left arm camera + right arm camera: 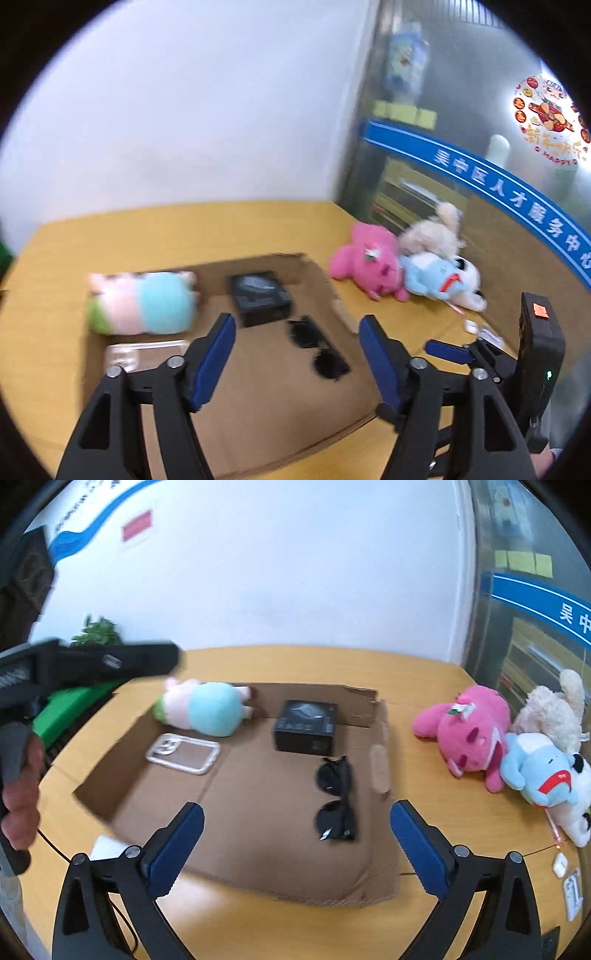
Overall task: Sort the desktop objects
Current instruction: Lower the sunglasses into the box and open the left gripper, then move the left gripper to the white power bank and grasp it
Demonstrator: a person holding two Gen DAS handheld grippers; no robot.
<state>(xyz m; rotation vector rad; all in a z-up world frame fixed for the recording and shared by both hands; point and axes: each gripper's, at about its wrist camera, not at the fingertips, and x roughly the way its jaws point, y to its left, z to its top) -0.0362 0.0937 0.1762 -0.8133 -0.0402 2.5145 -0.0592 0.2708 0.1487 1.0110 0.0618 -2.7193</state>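
Note:
A flattened cardboard box (258, 812) lies on the yellow table (424, 782). On it lie a pastel plush (207, 707), a clear phone case (183, 753), a black box (306, 722) and black sunglasses (336, 797). The same plush (142, 302), black box (260, 297) and sunglasses (317, 347) show in the left wrist view. My left gripper (297, 332) is open and empty above the cardboard (277, 398). My right gripper (297, 821) is open and empty above the cardboard's near part. The right gripper also shows at the right of the left wrist view (450, 350).
A pink plush (465, 731), a blue plush (539, 771), a cream plush (550, 709) and a white plush lie in a pile at the table's right. Small white items (561, 864) lie near the right edge. A green object (62, 709) and a plant (98, 631) stand at left.

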